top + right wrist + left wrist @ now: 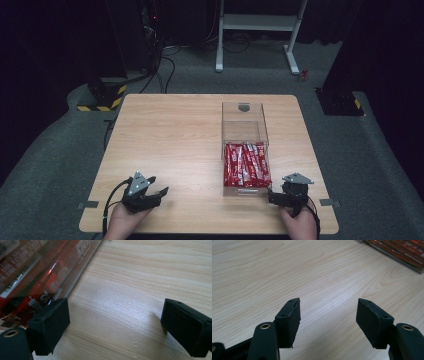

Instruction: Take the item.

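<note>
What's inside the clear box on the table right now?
The near half of the clear box holds a row of red packets lying side by side. The far half looks empty. Whether more packets lie under the top layer cannot be seen.

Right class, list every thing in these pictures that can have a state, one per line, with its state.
Left claw: open, nothing between its jaws, over bare table.
Right claw: open, empty, one jaw beside the box's near corner.
Clear box: lying on the table, far part empty.
Red packets: lying side by side in the box's near part.
</note>
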`<state>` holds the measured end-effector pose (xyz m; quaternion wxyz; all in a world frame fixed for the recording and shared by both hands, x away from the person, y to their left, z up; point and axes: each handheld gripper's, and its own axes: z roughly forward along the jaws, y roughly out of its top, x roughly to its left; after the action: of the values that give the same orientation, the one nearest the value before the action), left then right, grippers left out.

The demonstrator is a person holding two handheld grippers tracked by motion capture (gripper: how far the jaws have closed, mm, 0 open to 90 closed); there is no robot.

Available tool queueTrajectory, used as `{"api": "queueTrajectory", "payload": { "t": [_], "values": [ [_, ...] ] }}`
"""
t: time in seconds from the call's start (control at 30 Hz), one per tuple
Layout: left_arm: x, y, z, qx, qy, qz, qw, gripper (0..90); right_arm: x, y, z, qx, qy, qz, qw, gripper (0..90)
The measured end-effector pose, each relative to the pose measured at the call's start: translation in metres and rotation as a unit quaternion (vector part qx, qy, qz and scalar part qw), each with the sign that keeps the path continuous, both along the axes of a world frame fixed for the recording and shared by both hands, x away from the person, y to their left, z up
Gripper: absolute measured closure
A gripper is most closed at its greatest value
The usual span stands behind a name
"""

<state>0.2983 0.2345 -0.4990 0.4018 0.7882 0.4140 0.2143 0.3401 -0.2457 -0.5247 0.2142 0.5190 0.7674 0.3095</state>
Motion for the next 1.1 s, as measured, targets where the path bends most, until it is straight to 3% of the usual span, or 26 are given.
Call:
{"api": "queueTrajectory", "payload": {
  "t": [0.2,0.37,1.1],
  "values": [
    [0.002,-0.006,0.005,0.002,-0.005,-0.007,1.0000,38.1,0.000,0.000,0.000,0.000,0.000,0.000,1.0000,8.3],
    [0.003,-0.011,0.008,-0.009,-0.008,-0.012,0.9999,38.3,0.000,0.000,0.000,0.000,0.000,0.000,1.0000,8.3],
    [0.010,-0.058,0.021,-0.027,-0.021,-0.066,0.9973,37.6,0.000,0.000,0.000,-0.001,-0.001,0.000,1.0000,8.5]
  ]
}}
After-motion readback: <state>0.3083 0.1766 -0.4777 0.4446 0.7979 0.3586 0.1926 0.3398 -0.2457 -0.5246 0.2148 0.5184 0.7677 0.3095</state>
